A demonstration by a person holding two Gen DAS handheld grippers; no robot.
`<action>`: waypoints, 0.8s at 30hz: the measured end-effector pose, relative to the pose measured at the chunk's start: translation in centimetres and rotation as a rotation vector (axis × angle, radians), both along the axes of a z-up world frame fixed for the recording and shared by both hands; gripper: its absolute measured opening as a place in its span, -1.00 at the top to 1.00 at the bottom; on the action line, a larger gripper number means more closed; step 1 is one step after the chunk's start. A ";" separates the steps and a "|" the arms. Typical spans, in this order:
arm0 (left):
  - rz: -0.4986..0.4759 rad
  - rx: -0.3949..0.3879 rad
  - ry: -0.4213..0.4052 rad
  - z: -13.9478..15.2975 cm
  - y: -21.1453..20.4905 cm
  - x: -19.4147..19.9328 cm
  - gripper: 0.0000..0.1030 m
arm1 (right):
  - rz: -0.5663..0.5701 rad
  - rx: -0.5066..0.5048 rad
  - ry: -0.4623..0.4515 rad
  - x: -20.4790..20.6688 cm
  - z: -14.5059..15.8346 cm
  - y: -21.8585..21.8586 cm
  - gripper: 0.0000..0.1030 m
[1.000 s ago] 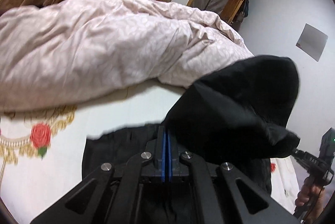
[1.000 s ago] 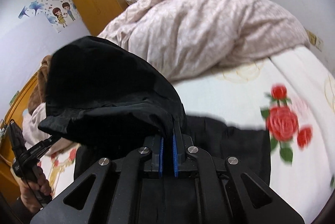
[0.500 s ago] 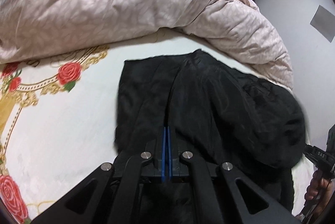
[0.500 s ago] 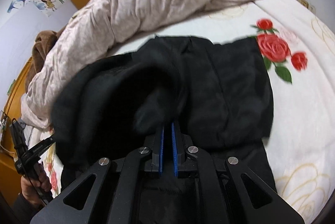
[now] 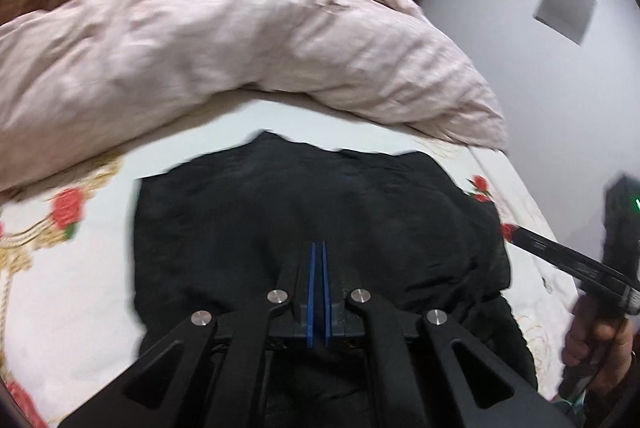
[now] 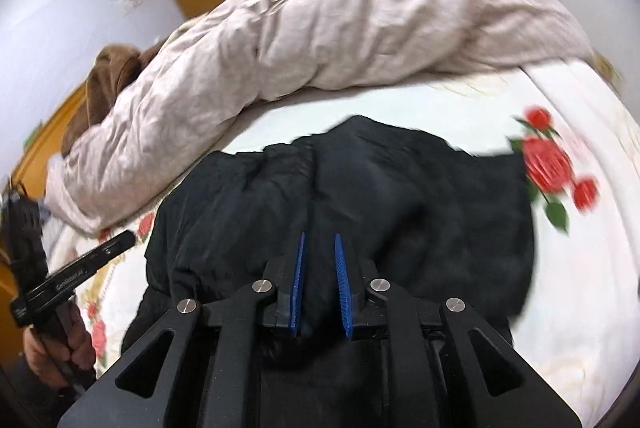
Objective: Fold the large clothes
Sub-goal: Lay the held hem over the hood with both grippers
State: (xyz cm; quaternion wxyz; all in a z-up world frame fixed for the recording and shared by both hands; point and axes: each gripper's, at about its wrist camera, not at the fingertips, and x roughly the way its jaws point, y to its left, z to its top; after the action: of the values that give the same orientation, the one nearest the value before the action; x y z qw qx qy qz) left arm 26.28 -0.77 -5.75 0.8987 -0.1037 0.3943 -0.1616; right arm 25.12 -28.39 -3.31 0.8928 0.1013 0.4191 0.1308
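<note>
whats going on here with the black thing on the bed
A person with a hand-held gripper in each hand is folding a black garment on a bed with a rose-print sheet. The garment now lies doubled over on the sheet, in front of a heaped pink duvet. The left hand-held gripper is shut. The jaws of the right hand-held gripper have just been opening above the cloth, with a clear gap between the blue pads, so the fold appears to be let go.

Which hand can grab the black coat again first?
Probably the right. The right gripper has just been opening, its jaws standing apart above the black coat with nothing visibly pinched. The left gripper is shut, so it must open first.
</note>
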 end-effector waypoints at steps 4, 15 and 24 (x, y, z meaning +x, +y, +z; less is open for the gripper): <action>-0.083 0.009 0.048 -2.6 -2.9 0.3 0.93 | 0.025 -0.102 0.092 2.6 -3.8 1.5 0.70; -0.051 0.096 0.153 -10.2 -2.9 0.3 0.93 | -0.002 -0.070 0.197 0.7 -11.4 1.0 0.75; -0.030 0.140 0.152 -8.4 -3.1 -0.5 0.93 | -0.003 -0.067 0.176 -0.6 -8.1 1.3 0.70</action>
State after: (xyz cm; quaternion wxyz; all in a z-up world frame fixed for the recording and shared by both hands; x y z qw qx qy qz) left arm 25.74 -3.87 -14.15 0.8687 -0.0469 0.4731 -0.1388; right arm 24.56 -27.04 -11.41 0.8556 0.0831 0.4998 0.1058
